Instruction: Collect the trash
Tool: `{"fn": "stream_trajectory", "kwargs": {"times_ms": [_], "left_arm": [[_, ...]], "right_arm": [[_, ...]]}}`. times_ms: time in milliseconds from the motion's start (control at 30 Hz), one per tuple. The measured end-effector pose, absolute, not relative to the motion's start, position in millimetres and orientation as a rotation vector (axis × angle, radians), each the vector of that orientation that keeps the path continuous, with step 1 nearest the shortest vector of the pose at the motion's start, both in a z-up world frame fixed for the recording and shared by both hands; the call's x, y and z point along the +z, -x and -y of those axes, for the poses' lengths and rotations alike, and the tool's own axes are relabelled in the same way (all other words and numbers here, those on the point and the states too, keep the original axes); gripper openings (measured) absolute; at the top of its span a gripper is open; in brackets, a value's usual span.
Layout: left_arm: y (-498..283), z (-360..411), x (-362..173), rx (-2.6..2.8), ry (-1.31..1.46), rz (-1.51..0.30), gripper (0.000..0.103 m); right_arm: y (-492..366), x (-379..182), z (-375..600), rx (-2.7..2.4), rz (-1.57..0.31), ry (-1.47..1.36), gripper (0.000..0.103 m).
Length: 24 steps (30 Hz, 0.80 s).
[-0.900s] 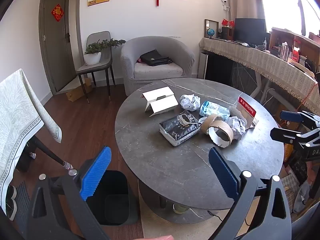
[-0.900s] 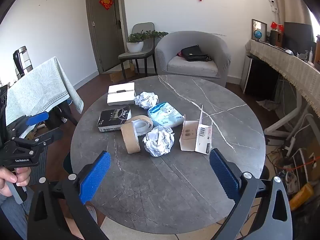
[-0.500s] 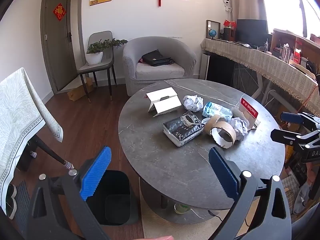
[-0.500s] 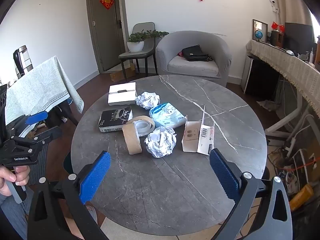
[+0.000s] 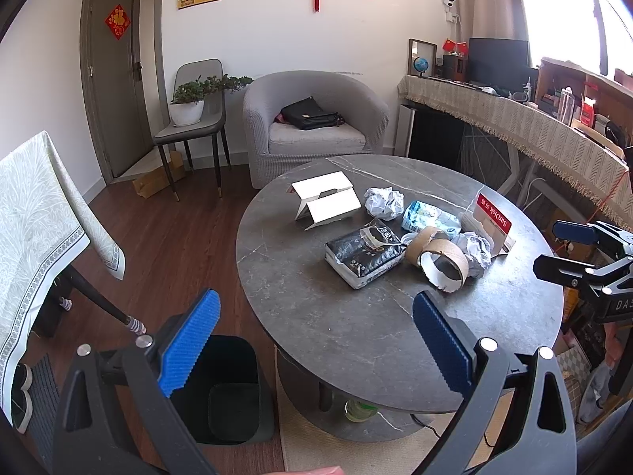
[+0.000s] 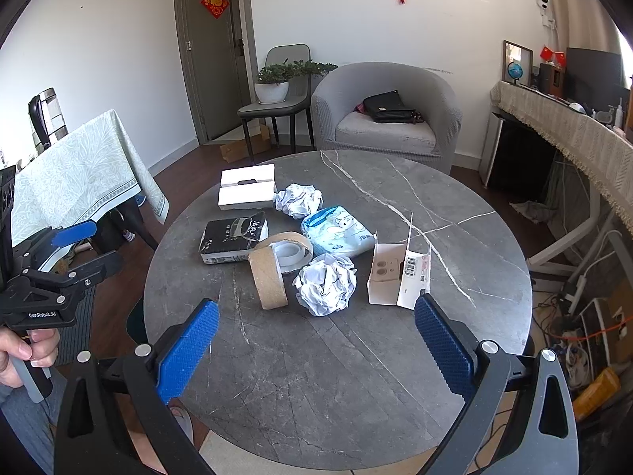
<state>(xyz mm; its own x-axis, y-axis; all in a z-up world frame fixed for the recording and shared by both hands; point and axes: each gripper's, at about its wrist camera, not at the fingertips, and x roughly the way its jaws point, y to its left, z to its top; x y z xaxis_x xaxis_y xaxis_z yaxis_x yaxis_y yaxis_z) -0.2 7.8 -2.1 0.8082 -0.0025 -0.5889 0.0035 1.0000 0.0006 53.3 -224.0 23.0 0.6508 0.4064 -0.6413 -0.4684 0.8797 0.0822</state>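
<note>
On the round table [image 6: 455,316], trash sits clustered mid-surface: crumpled paper [image 6: 326,287], tape rolls [image 6: 269,277], tissue packs, small cartons. Beside the table, a black bin [image 5: 225,392] waits on the floor. My left gripper [image 5: 312,340] and right gripper [image 6: 312,340] hover short of the pile, jaws wide apart, empty, ready to pick.

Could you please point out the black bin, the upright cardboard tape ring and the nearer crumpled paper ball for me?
black bin [image 5: 221,388]: left wrist view, on its dark inner wall.
cardboard tape ring [image 6: 269,279]: right wrist view, on its brown outer band.
crumpled paper ball [image 6: 325,284]: right wrist view, on its creased middle.
</note>
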Motion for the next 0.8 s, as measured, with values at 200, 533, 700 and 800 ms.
{"fn": "stream_trajectory", "kwargs": {"times_ms": [200,533,700,800], "left_arm": [[1.5,-9.4,0.5,-0.001,-0.003,-0.628,0.1],[2.9,-8.6,3.0,-0.004,-0.004,-0.633,0.1],[1.2,-10.1,1.5,0.003,-0.003,-0.635,0.1],[-0.1,-9.5,0.3,0.004,-0.005,-0.634,0.1]], "right_arm": [[-53.8,23.0,222.8,0.498,-0.705,0.096,0.1],[-54.6,23.3,221.1,0.5,-0.705,0.096,0.1],[-54.7,23.2,219.8,0.5,-0.704,0.097,0.1],[-54.9,23.0,219.6,0.499,-0.707,0.097,0.1]]}}
